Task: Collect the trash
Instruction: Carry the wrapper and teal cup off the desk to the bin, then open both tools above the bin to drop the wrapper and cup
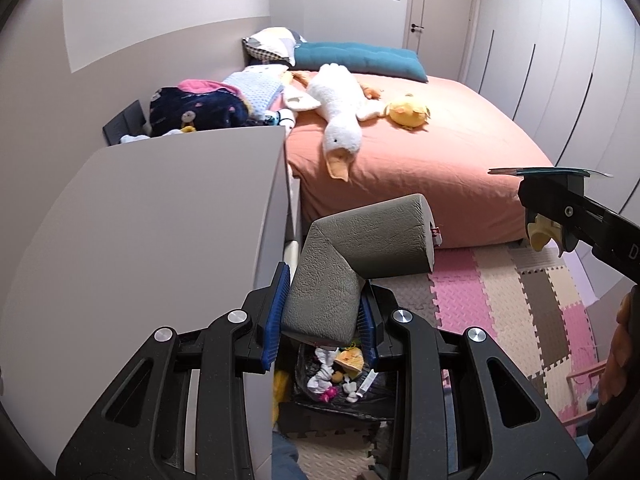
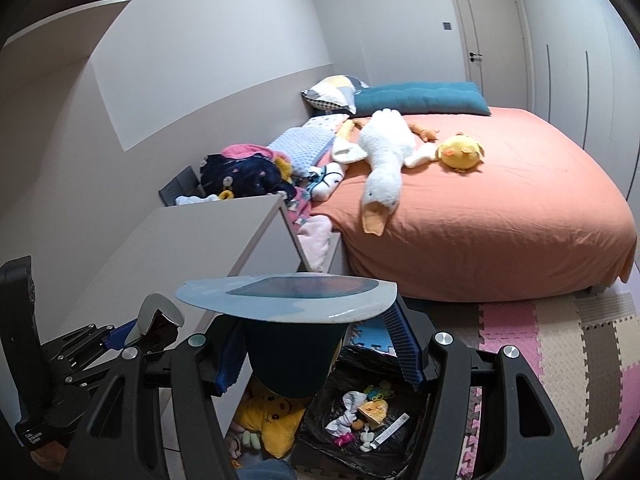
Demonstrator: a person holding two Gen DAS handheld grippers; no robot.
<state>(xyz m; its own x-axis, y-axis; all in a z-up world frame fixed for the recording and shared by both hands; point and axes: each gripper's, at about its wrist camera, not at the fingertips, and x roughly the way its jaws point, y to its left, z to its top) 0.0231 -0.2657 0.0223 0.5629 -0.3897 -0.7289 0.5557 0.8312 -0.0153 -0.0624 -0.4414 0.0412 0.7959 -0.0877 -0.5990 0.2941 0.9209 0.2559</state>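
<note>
Left gripper (image 1: 322, 320): clamped on a grey L-shaped foam corner guard (image 1: 352, 256), blue pads pressing both sides of its lower leg; the upper leg juts right, above the fingers.
Right gripper (image 2: 320, 348): closed on a dark cup (image 2: 292, 360) with a pale peeled-back lid (image 2: 288, 294), held between both blue pads.
Trash bin (image 2: 360, 456): black-lined, on the floor below both grippers, holding tissues, a yellow wrapper and small scraps.
Floor: pink, cream and grey puzzle mat (image 1: 504, 296).
Cabinet (image 1: 160, 220): pale, left of the bin.
Bed (image 2: 500, 220): orange sheet, white plush goose (image 2: 384, 160) and yellow plush chick (image 2: 460, 152) on top.
</note>
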